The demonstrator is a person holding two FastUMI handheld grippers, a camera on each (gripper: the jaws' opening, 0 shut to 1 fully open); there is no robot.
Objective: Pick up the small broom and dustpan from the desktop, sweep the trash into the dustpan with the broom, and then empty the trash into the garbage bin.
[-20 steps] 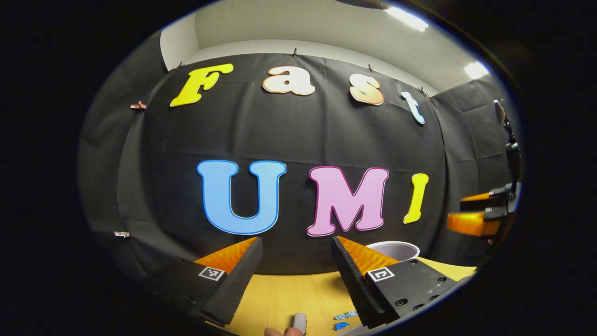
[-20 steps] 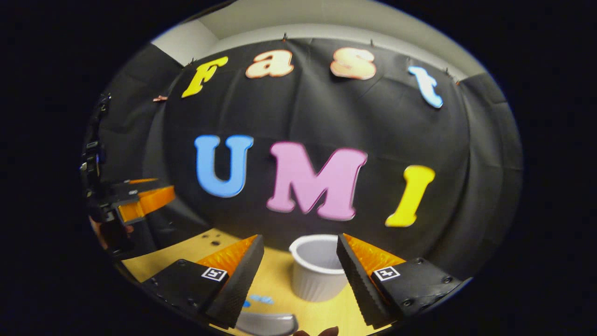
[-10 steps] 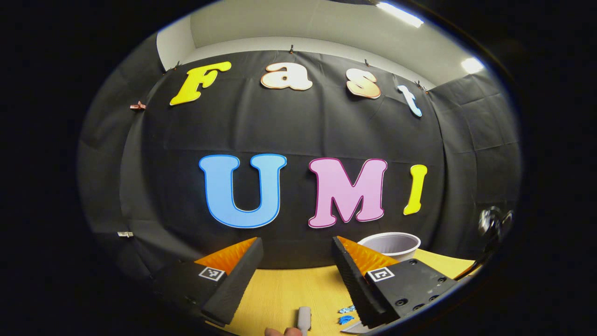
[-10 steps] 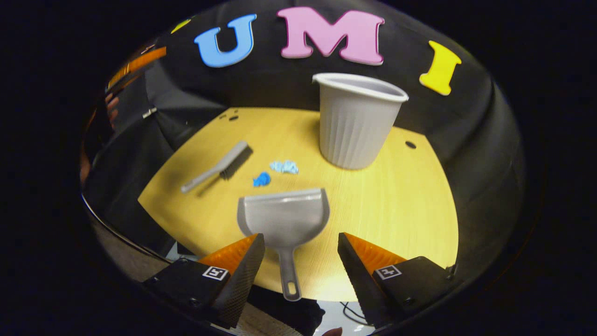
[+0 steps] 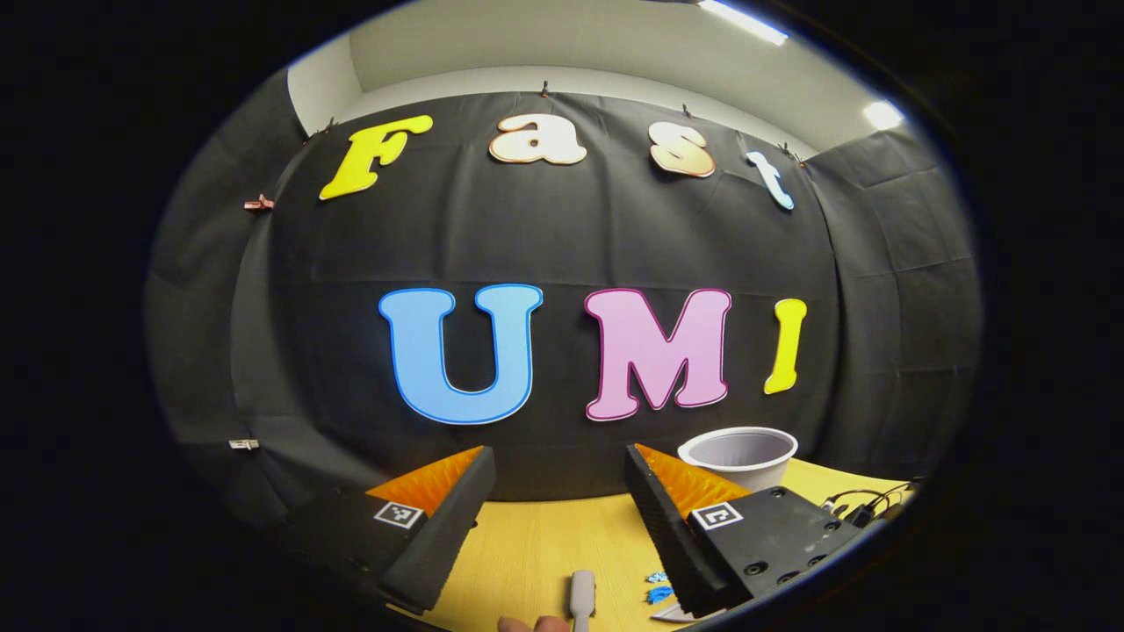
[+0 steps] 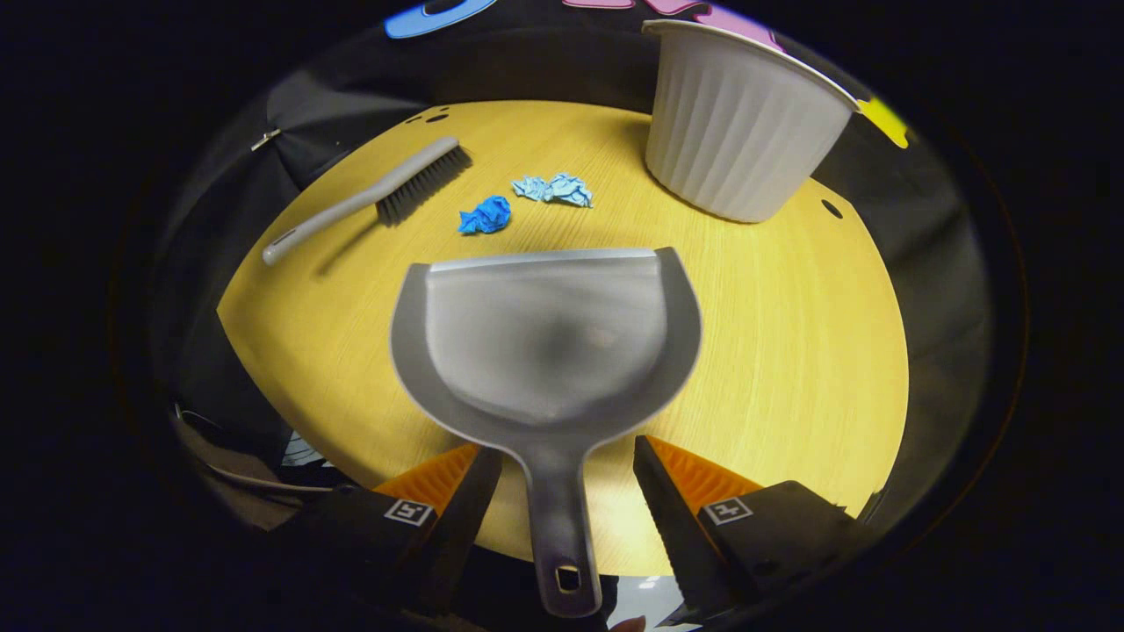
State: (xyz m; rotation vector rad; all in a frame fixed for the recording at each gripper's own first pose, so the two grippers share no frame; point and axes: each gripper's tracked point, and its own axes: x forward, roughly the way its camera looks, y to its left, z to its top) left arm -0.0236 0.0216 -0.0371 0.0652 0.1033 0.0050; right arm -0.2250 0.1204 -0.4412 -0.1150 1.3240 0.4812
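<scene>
Nearing dustpan, hand-held gripper agape

We stand in a recording booth: black cloth walls clipped up, a plain ceiling with strip lights, one small wooden table.

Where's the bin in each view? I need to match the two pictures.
Left gripper view: bin low right, only its rim and upper part above the right finger of that claw.
Right gripper view: bin top right, standing on the desk beyond the dustpan.
Shared landmark: the blue paper scraps.
</scene>
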